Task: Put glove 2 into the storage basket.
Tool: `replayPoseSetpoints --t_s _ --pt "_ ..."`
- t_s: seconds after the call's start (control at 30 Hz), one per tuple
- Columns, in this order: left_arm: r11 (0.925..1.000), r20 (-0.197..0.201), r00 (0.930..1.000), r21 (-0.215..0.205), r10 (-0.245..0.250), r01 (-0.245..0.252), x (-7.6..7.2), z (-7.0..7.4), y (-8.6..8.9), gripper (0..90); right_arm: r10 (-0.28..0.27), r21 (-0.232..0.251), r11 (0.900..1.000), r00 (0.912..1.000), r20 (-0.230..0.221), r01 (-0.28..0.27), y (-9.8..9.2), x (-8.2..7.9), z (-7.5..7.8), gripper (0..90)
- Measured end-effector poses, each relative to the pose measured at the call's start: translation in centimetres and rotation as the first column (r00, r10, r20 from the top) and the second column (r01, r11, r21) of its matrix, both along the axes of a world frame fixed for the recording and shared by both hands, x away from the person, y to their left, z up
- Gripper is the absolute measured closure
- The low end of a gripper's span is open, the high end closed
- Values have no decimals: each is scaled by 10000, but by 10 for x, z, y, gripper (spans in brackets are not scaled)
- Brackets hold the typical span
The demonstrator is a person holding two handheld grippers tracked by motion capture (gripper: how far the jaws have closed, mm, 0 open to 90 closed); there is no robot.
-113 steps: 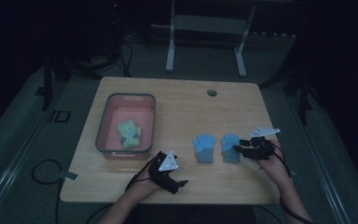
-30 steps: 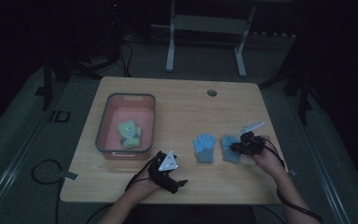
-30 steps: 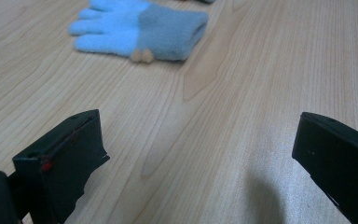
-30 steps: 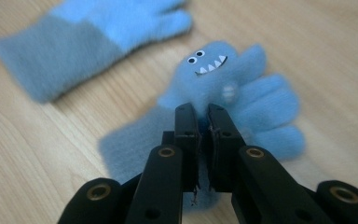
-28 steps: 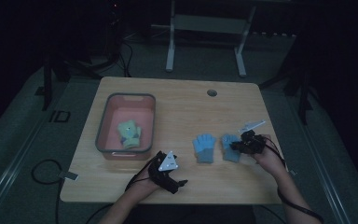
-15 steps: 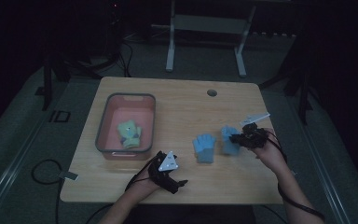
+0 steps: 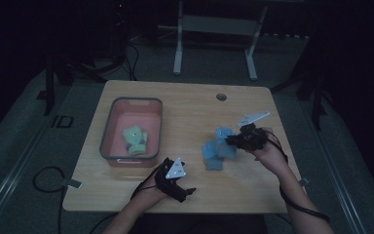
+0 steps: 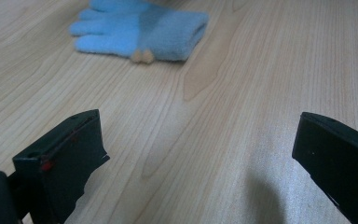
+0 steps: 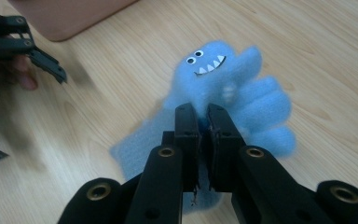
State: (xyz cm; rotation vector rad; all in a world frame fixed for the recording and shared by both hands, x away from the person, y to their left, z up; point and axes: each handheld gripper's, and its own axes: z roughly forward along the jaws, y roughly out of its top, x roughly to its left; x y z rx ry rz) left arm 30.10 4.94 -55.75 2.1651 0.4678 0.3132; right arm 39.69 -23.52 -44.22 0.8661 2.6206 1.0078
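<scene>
The high view is dim: only the surface (image 7: 185,109) catches light, and the room around it is nearly black. My gripper views are brighter. The blue glove (image 9: 233,93) looks soft-edged with motion blur, and my left fingers (image 8: 60,163) cast a faint shadow.

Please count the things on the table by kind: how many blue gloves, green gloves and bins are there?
Blue gloves: 2, one held up, one flat on the table
Green gloves: 1, inside the bin
Bins: 1, pink
Total: 4
</scene>
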Motion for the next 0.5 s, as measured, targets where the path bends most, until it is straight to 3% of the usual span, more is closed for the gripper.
replayPoseSetpoints --t_s 0.37,0.5 --pt "10000 -40 10000 -35 8 -8 1 0 0 18 651 -220 9976 9968 -456 -661 28 2 -19 840" --pt "10000 -46 10000 -69 14 -14 0 0 0 17 635 -466 9966 9950 -775 -673 32 6 -36 838"
